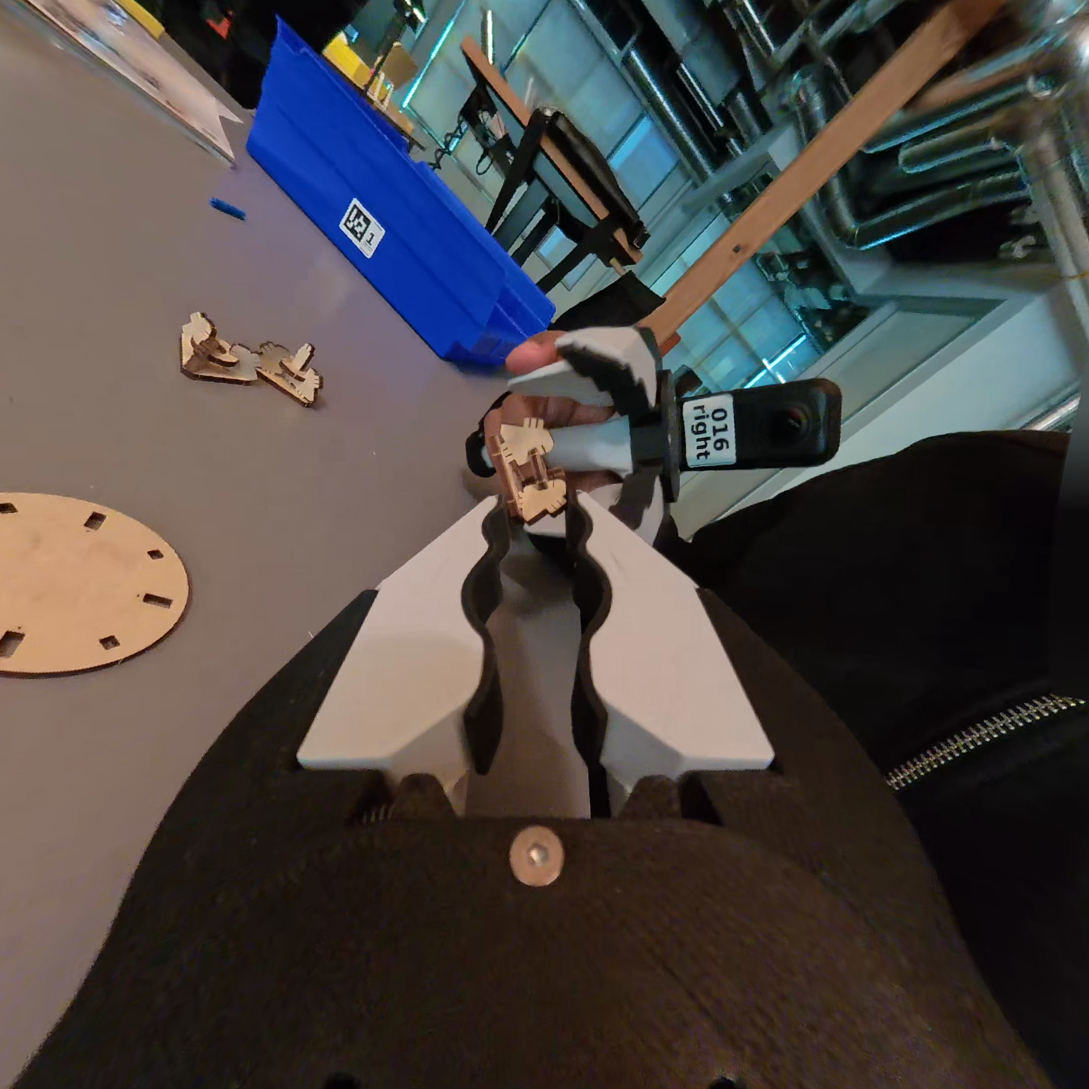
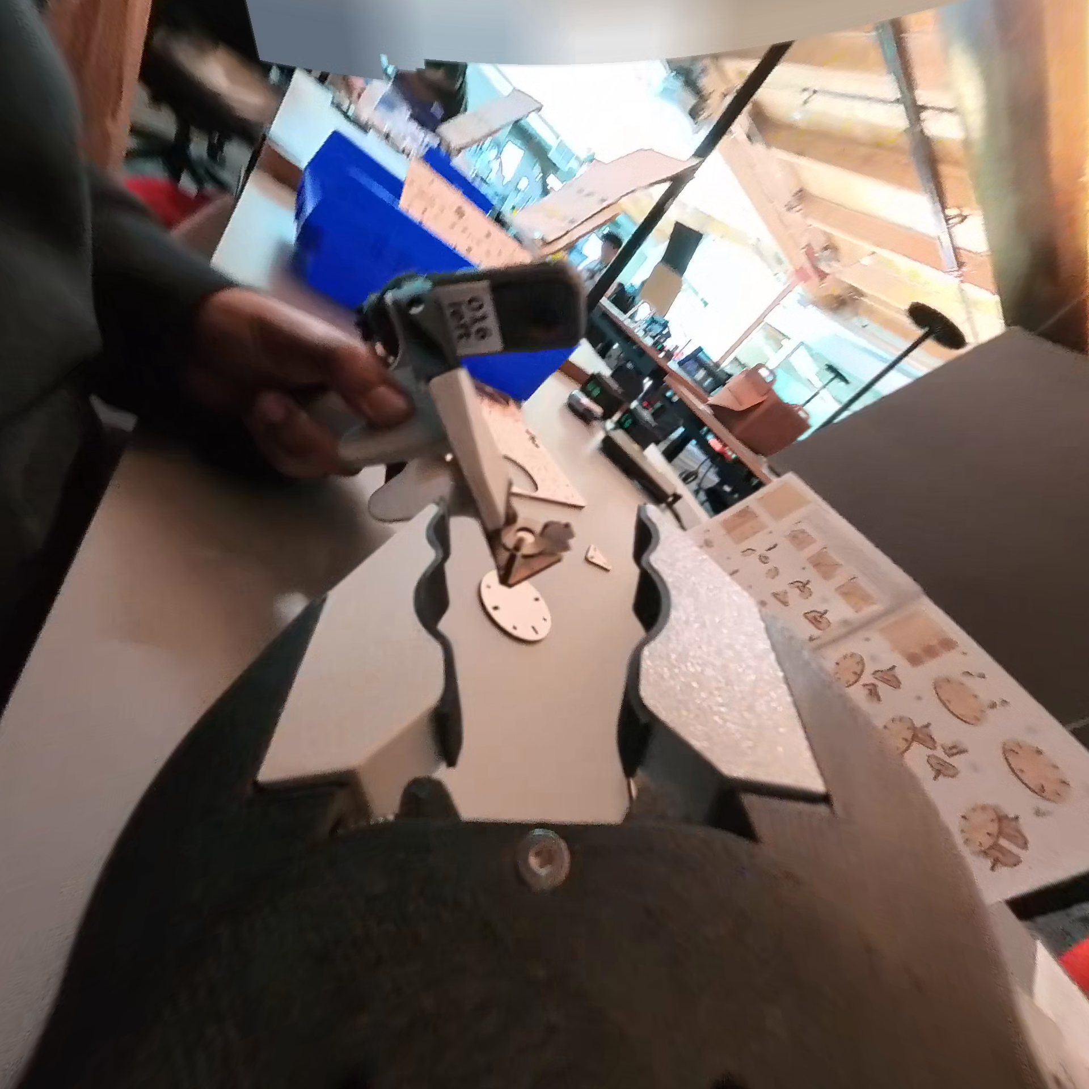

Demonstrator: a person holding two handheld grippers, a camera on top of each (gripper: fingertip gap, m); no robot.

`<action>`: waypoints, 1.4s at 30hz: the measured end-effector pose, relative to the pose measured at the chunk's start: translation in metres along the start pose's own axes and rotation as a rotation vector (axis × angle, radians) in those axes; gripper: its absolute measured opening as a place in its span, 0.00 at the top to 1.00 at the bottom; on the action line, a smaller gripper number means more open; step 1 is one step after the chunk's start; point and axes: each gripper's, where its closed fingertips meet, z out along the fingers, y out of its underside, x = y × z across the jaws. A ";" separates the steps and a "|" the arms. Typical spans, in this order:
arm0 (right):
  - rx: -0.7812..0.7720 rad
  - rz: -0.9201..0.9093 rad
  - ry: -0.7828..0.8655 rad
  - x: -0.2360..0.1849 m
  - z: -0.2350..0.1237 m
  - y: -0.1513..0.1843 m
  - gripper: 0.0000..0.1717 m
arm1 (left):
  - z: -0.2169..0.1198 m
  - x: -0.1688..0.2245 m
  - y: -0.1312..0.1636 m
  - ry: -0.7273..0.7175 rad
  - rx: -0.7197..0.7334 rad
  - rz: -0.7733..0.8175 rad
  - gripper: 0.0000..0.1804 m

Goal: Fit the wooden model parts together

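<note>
Gripping wooden piece: left fingers | right fingers released | disc apparently flat below

Left tool nearly closed; right tool spread wide, bare.

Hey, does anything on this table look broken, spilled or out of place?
Nothing looks damaged. A small blue piece lies alone on the grey table, apart from the blue bin, and two small wooden assemblies lie tipped together.

Your left view is dim and fairly sharp, with fisheye bending at the edges. Your right view is motion-blurred, its windows glaring white.
</note>
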 end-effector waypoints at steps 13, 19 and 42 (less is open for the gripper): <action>-0.031 0.050 -0.043 -0.005 0.008 0.011 0.81 | 0.002 -0.003 0.003 -0.020 -0.024 -0.008 0.90; -0.036 0.108 -0.063 -0.006 0.009 0.016 0.79 | 0.003 -0.003 0.004 -0.020 -0.034 -0.001 0.90; -0.127 0.021 -0.035 -0.005 0.010 0.027 0.84 | 0.003 -0.010 0.005 -0.030 -0.034 -0.066 0.90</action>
